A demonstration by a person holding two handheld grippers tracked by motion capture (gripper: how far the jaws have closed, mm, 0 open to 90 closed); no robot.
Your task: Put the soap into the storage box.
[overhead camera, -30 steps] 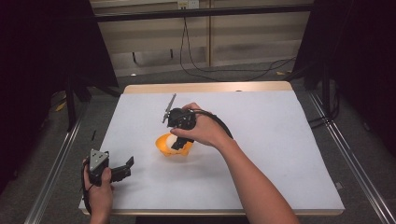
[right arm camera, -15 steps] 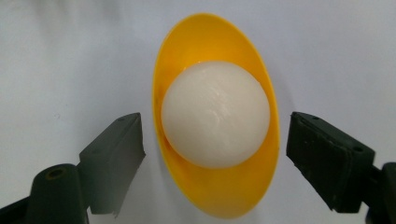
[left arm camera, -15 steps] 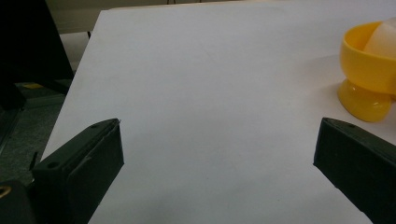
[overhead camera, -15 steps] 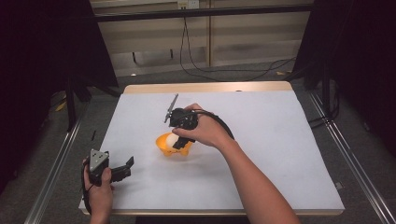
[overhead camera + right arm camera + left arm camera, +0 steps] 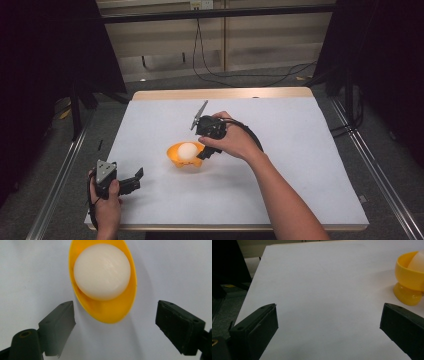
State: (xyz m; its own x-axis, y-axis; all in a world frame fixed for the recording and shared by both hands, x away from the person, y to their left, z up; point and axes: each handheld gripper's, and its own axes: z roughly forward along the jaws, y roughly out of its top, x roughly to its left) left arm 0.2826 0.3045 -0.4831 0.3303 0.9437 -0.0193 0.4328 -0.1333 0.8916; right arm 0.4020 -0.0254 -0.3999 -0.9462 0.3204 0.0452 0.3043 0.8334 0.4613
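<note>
White table, dim room: yellow cup with white ball at centre; right gripper, jaws spread and empty, has drawn slightly back toward 3 o'clock, suggesting release; left gripper, spread, idle at 8 o'clock.

A plain white ball sits in a bright yellow-orange cup. The table is plain white with a pale wooden edge. Both grippers are black.
</note>
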